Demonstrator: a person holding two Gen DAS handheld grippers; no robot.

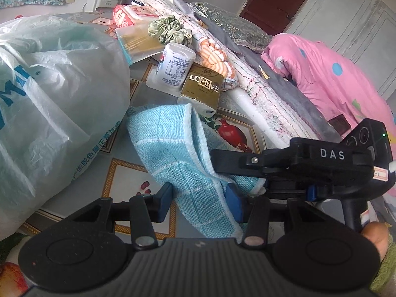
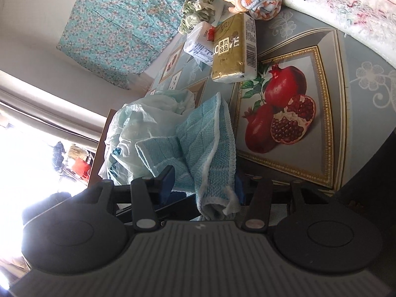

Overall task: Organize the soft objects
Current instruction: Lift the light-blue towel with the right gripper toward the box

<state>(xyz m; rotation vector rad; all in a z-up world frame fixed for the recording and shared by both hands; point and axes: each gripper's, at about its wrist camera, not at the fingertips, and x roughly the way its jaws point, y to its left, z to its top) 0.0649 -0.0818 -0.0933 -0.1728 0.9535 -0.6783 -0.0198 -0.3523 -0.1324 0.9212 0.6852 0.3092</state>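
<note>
presently, one light blue cloth (image 1: pixel 178 153) is held off the table (image 1: pixel 128 173), gripped by two tools. left gripper (image 1: pixel 201 204) pinches a fold of its lower edge; right gripper (image 2: pixel 203 188) pinches another bunched edge, both with pads pressing fabric. counted on the table: one plastic bag (image 1: pixel 54 104) crowding the left side, one gold tissue pack (image 1: pixel 201 86), one white bottle (image 1: pixel 175 65), one green scrunchie (image 1: pixel 168 31), one orange striped cloth (image 1: pixel 215 58). bare tabletop shows just beside the cloth, over the pomegranate print (image 2: pixel 279 113). bedding (image 1: pixel 267 91) runs along the far edge.
</note>
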